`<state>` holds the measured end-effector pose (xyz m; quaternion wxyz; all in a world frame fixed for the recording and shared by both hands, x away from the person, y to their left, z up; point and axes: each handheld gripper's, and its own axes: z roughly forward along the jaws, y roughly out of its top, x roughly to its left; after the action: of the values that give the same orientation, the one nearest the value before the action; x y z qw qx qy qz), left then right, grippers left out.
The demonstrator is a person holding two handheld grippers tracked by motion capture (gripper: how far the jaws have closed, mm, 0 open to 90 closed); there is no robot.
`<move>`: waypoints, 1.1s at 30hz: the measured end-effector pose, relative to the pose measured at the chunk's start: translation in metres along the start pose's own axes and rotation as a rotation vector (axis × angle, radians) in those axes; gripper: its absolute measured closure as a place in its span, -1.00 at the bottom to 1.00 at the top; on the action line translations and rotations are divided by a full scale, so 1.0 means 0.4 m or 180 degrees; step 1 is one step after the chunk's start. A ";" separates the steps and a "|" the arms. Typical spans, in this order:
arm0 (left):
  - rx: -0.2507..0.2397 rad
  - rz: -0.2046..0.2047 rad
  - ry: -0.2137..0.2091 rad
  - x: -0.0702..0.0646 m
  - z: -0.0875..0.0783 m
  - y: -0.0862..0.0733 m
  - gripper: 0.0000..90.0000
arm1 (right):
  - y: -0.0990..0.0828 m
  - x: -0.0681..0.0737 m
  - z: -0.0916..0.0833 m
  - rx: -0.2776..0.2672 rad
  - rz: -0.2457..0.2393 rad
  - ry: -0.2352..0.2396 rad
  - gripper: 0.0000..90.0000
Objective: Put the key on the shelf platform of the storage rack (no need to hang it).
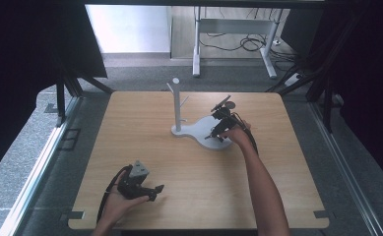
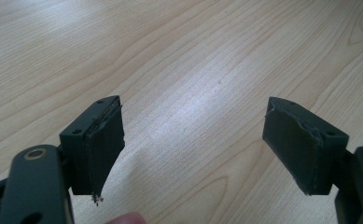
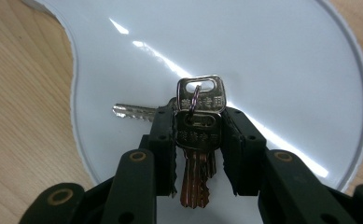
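In the right gripper view, a bunch of silver keys (image 3: 198, 126) on a small ring is clamped between the jaws of my right gripper (image 3: 198, 114), just above the white stand base (image 3: 272, 60). One key blade (image 3: 132, 112) sticks out to the left. In the high view, the right gripper (image 1: 214, 133) points down over the rounded lobe of the base (image 1: 199, 129), to the right of the upright white post (image 1: 177, 105) with its short pegs. My left gripper (image 1: 158, 191) rests near the table's front left. Its jaws stand wide apart over bare wood (image 2: 193, 135), holding nothing.
The wooden table (image 1: 144, 142) has free room between the stand and the left gripper. Black frame posts (image 1: 61, 103) stand off the table's left and right sides. A white desk leg (image 1: 196, 59) and cables lie on the floor beyond the far edge.
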<state>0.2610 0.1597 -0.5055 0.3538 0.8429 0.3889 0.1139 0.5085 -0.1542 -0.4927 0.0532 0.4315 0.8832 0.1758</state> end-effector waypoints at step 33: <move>-0.0006 -0.0046 0.0021 0.015 -0.001 -0.003 -0.53 | -0.094 0.025 -0.144 -0.0463 -0.0142 0.0001 -0.02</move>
<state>0.2639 0.1650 -0.5065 0.3541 0.8394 0.3960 0.1144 0.4602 -0.1830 -0.4519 0.0881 0.4067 0.8775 0.2383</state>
